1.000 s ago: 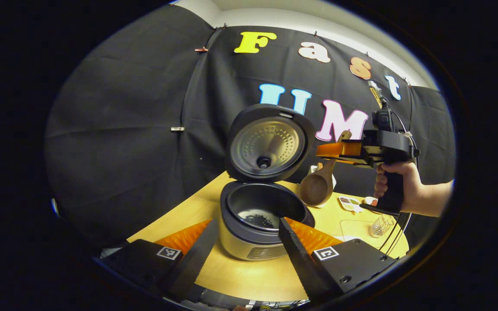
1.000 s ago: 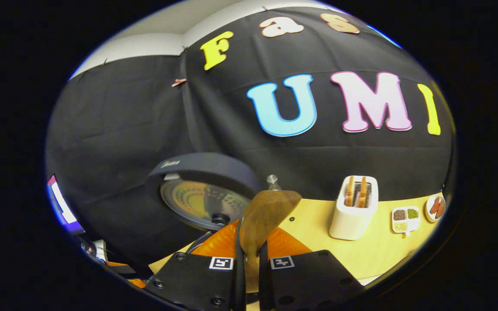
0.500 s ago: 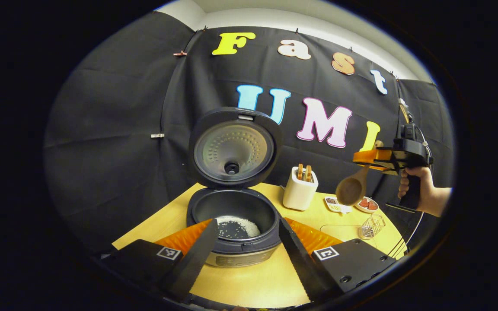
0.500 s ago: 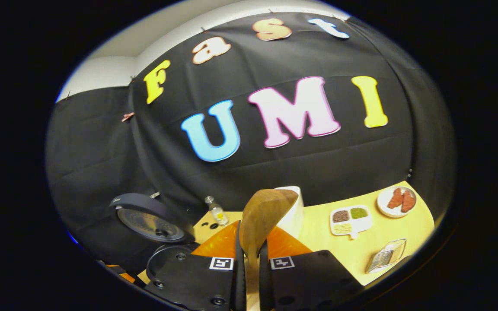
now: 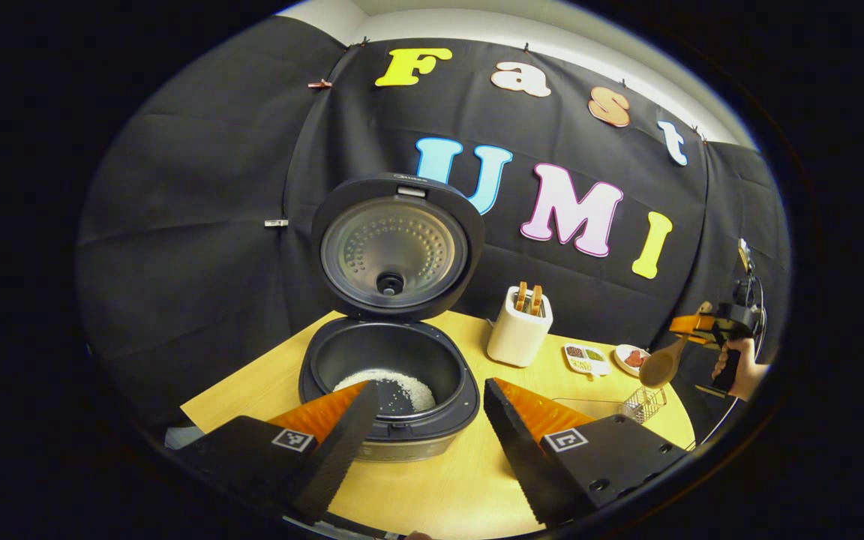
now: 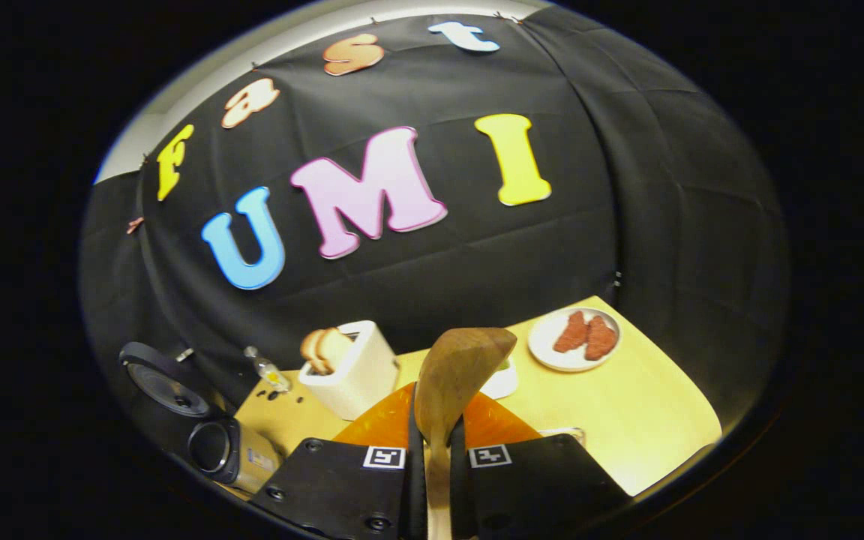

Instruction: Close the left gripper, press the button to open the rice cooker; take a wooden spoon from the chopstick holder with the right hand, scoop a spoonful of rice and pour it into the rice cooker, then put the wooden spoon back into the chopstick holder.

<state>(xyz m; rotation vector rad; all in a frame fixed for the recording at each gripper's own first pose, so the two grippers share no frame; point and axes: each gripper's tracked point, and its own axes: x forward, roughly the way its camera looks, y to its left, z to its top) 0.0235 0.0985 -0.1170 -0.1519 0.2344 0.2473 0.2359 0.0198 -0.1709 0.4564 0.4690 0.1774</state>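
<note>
Left gripper [image 5: 424,420]: jaws spread, bare tabletop [image 5: 432,491] between them, open rice cooker [image 5: 387,375] just ahead. Right gripper [image 6: 432,450]: jaws pinching wooden spoon [image 6: 451,382]; toaster [image 6: 353,371] ahead-left.

Wooden spoon [image 6: 456,379] – smooth wood; rice cooker [image 5: 387,375] lid liner – shiny metal; table [image 5: 439,487] – matt wood.

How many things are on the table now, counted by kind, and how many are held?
Appliances: 2, the rice cooker and toaster
Food dishes: 2, the divided tray and round plate
Wire holders: 1
Small bottles: 1
Wooden spoons, held by the right gripper: 1
Total: 7
</note>
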